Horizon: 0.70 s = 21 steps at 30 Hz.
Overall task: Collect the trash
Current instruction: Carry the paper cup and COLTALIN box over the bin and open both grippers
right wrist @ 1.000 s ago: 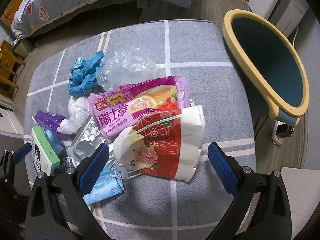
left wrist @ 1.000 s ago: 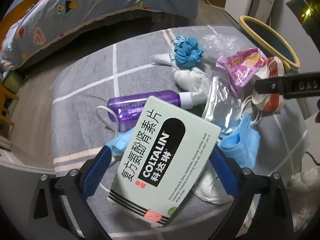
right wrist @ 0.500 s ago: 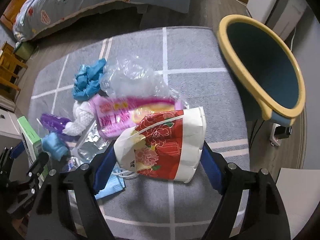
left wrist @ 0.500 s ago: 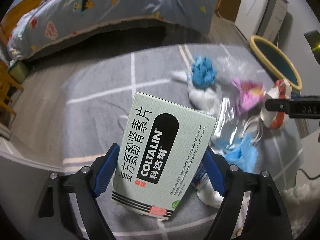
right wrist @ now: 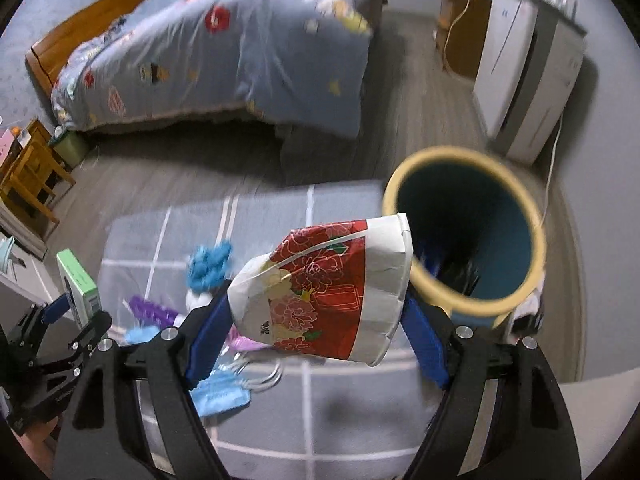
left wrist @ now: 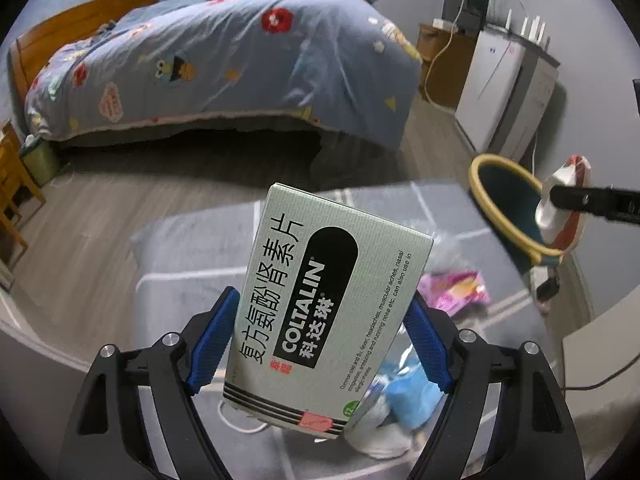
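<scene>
Blue-padded fingers of the left gripper are clamped on the sides of a pale green medicine box, held upright in the air over the grey rug. To its right, the right gripper is clamped on a crushed red-and-white paper cup, lifted clear of the rug with its rim just beside the mouth of the yellow-rimmed bin. Below on the rug lie a pink snack wrapper, a blue face mask, a purple bottle and a crumpled blue glove, with the bed beyond.
</scene>
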Each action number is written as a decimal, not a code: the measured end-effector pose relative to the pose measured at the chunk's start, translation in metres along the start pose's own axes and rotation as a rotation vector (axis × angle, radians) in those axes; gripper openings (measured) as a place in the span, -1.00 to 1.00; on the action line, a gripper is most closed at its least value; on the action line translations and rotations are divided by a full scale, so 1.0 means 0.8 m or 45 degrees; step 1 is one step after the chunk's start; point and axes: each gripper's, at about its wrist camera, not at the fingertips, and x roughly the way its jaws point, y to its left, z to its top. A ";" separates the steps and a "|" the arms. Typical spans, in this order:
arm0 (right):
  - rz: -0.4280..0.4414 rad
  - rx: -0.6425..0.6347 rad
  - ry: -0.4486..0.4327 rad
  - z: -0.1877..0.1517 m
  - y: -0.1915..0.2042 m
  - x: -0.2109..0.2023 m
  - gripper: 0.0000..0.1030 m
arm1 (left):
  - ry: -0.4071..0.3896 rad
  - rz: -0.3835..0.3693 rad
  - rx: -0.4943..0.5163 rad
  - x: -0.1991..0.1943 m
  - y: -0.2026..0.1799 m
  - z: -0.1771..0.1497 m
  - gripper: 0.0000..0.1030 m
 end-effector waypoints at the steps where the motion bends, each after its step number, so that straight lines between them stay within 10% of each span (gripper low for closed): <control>1: 0.000 0.005 -0.019 0.005 -0.007 -0.006 0.52 | -0.017 -0.006 0.000 -0.004 -0.002 0.005 0.56; 21: 0.003 0.196 -0.136 0.047 -0.148 -0.026 0.52 | -0.171 -0.108 0.116 -0.020 -0.101 0.069 0.56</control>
